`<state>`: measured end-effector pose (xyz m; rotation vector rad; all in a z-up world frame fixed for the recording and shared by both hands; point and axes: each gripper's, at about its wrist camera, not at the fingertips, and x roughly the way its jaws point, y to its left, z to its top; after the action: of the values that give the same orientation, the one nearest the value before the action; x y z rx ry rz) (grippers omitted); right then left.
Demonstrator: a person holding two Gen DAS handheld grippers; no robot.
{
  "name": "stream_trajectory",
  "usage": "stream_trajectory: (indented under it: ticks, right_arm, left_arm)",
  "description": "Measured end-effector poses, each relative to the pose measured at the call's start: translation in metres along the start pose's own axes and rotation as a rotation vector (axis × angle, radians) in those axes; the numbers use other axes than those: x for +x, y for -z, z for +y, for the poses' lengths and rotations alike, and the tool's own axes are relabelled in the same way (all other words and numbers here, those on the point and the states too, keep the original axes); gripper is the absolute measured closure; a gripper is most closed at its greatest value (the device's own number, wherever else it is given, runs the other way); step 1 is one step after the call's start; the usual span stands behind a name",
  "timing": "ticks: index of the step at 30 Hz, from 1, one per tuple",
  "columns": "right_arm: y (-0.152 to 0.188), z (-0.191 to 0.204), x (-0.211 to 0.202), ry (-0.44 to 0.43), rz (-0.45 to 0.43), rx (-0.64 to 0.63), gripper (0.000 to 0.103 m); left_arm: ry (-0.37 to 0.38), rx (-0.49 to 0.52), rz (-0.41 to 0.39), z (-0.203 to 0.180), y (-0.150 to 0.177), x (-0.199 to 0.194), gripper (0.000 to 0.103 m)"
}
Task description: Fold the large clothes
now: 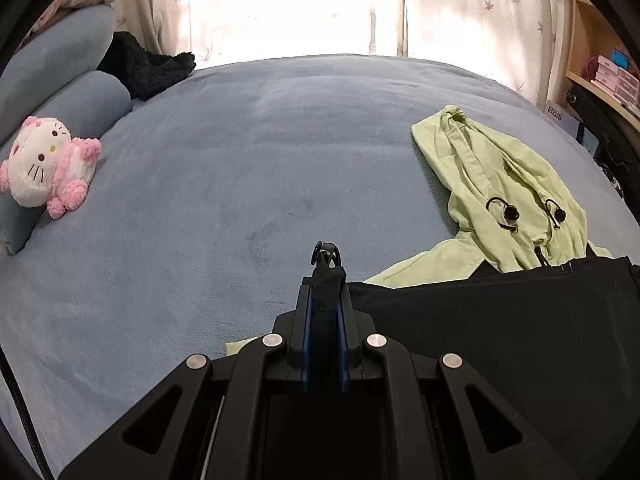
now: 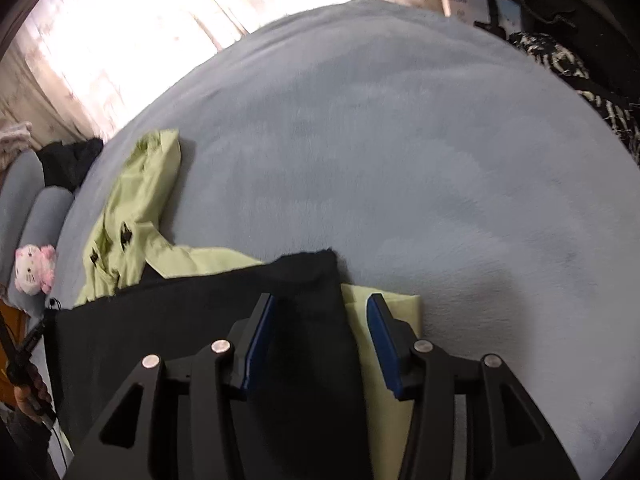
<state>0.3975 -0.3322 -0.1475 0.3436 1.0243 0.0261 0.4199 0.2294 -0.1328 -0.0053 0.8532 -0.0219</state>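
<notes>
Pinching a black garment (image 1: 500, 320) corner tight, the left tongs (image 1: 325, 276) hold its edge, which runs rightward over the green hoodie (image 1: 500, 176) on the bed (image 1: 240, 160); a plush cat (image 1: 48, 164) sits well left of the hoodie. From the right wrist, the right tongs (image 2: 320, 312) stand half open astride the garment's other corner, pads not pressing, nothing blocking.

The black garment (image 1: 500, 320) hides the green hoodie's (image 1: 500, 184) lower part.
</notes>
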Motion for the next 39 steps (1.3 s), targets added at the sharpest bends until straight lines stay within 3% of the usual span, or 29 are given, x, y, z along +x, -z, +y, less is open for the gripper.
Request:
stream_trajectory:
  ticks: [3, 5, 7, 10, 13, 20, 24, 26, 30, 32, 33, 36, 39]
  right_arm:
    - [0.002, 0.007, 0.008, 0.010, 0.000, -0.030, 0.059]
    - [0.005, 0.020, 0.005, 0.073, -0.034, -0.091, 0.091]
    - [0.008, 0.028, -0.007, 0.105, -0.089, -0.137, 0.094]
    - [0.009, 0.034, -0.041, 0.099, -0.231, -0.133, 0.095]
    - [0.001, 0.036, -0.058, 0.094, -0.290, -0.101, 0.095]
    - [-0.016, 0.051, -0.023, 0.169, -0.254, -0.092, 0.095]
    - [-0.016, 0.051, 0.022, 0.231, -0.172, -0.093, 0.095]
    - [-0.011, 0.050, 0.041, 0.270, -0.144, -0.101, 0.092]
    - [-0.008, 0.046, 0.040, 0.277, -0.147, -0.081, 0.084]
    - [-0.008, 0.045, 0.034, 0.301, -0.134, -0.076, 0.075]
    - [-0.007, 0.047, 0.029, 0.319, -0.133, -0.076, 0.075]
    - [0.002, 0.058, 0.002, 0.357, -0.171, -0.083, 0.075]
    - [0.022, 0.083, -0.036, 0.308, -0.228, -0.121, 0.075]
  left_arm:
    - [-0.007, 0.001, -0.003, -0.001, -0.001, 0.000, 0.095]
    - [-0.014, -0.006, -0.011, -0.001, -0.002, -0.003, 0.095]
    - [-0.017, -0.013, -0.021, -0.001, -0.005, -0.008, 0.095]
    - [-0.030, -0.015, -0.044, -0.004, -0.011, -0.017, 0.095]
    - [-0.036, -0.049, -0.060, -0.004, -0.021, -0.020, 0.095]
    - [-0.081, -0.102, 0.000, -0.001, -0.026, 0.018, 0.095]
    - [-0.103, -0.087, 0.074, -0.001, -0.015, 0.058, 0.095]
    - [-0.117, -0.067, 0.080, -0.004, -0.010, 0.069, 0.095]
    - [-0.122, -0.050, 0.074, -0.005, -0.009, 0.076, 0.090]
    - [-0.124, -0.057, 0.086, -0.003, -0.013, 0.074, 0.084]
    - [-0.137, -0.058, 0.089, -0.002, -0.014, 0.070, 0.078]
    - [-0.208, -0.046, 0.044, -0.006, -0.012, 0.041, 0.076]
    - [-0.152, -0.036, -0.026, -0.017, -0.003, -0.007, 0.075]
